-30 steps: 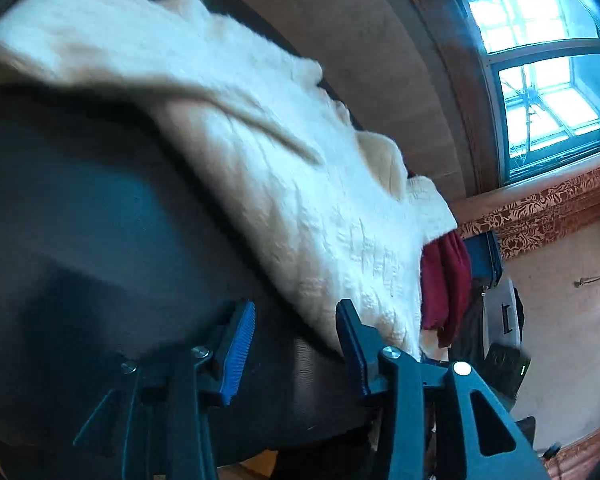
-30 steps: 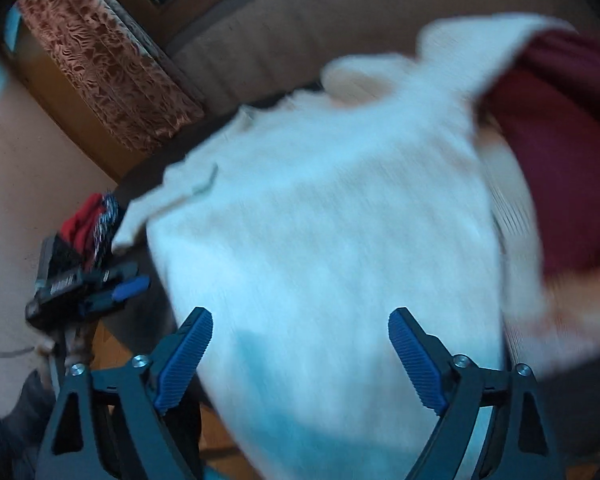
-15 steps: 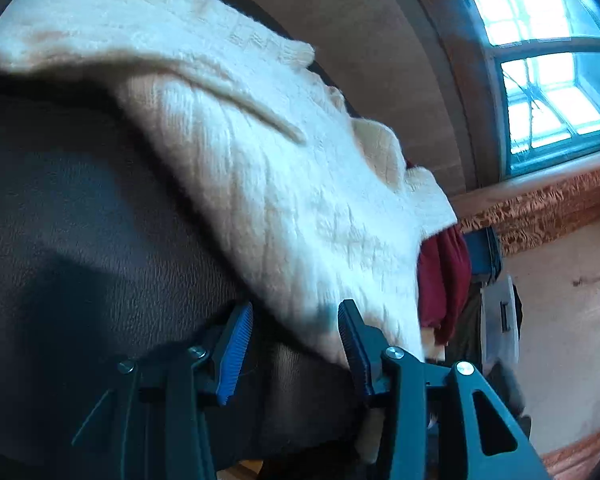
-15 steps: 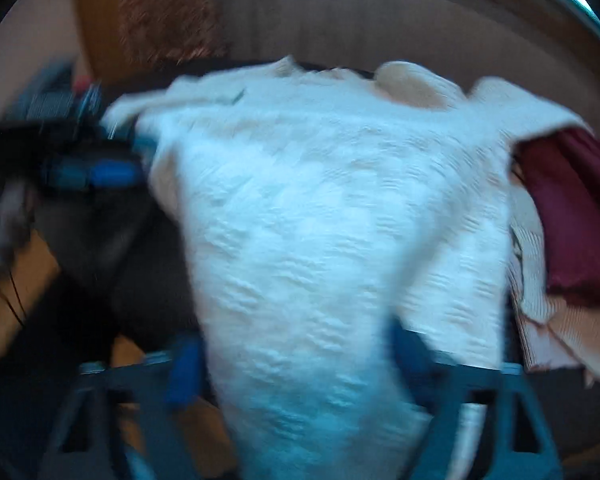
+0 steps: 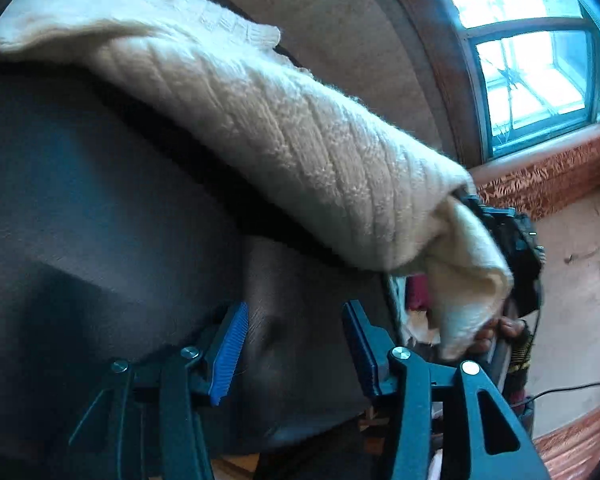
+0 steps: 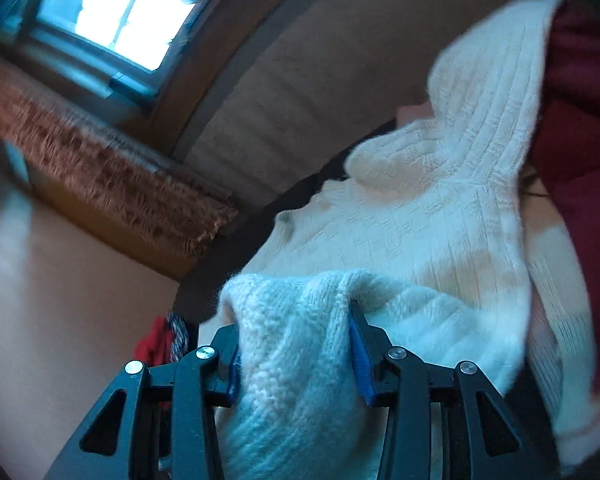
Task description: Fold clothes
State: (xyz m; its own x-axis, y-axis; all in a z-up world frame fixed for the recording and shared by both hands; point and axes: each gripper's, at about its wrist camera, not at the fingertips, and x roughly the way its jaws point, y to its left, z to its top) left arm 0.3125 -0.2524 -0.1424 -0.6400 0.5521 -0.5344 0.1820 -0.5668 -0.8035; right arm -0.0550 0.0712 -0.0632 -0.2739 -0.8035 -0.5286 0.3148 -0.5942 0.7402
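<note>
Right gripper (image 6: 296, 350) was clamped on the cream knit sweater's (image 6: 440, 208) bunched edge; left gripper (image 5: 296, 344) hung spread apart, empty, over bare dark tablecloth (image 5: 80, 200).

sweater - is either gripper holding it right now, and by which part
The right gripper is shut on a bunched fold at the edge of the white sweater; which part of the garment cannot be told. The left gripper is open and holds nothing.

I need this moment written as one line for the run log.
task: fold clothes | right hand-held gripper: shut on cream sweater hem | left hand-held gripper: open, over dark cushion | red garment: beside sweater
</note>
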